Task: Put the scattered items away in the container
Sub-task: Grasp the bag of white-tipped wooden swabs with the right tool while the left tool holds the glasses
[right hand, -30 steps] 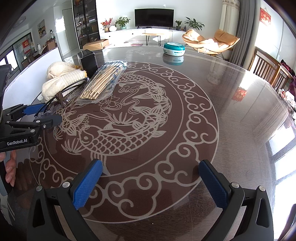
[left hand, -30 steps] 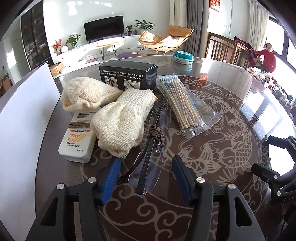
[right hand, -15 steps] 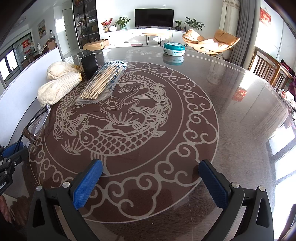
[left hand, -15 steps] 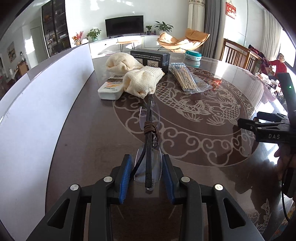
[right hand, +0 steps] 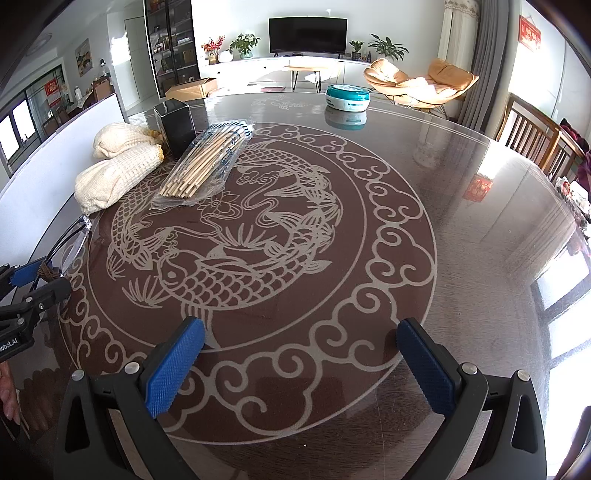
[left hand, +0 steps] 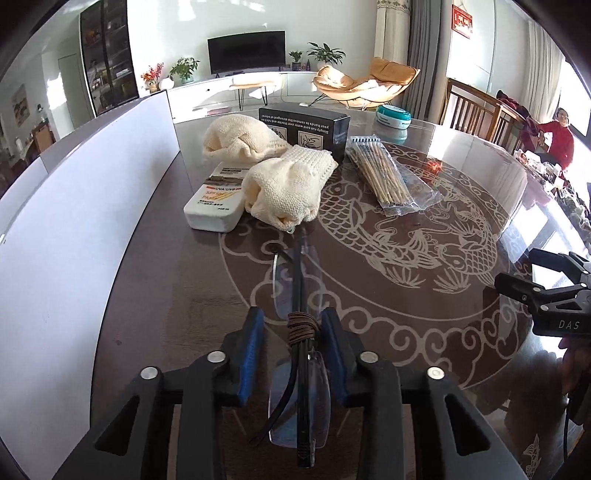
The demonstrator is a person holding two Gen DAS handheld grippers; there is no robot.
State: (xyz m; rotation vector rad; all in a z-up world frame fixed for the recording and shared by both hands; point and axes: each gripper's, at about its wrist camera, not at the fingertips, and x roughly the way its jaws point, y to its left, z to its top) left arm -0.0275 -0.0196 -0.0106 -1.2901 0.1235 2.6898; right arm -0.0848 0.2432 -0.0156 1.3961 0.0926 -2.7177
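Sunlight is glaring across the dark round table [right hand: 461,229]; a television [right hand: 307,35] is standing on a white console [right hand: 280,70]; an orange lounge chair [right hand: 421,83] is sitting beside grey curtains [right hand: 484,62].

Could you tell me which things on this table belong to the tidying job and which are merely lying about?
Belonging to the job:
- folded glasses, gripped by the left gripper
- two knitted gloves
- sunscreen box
- black box
- packet of chopsticks
- white container

Just lying about:
- teal round tin
- wooden chairs
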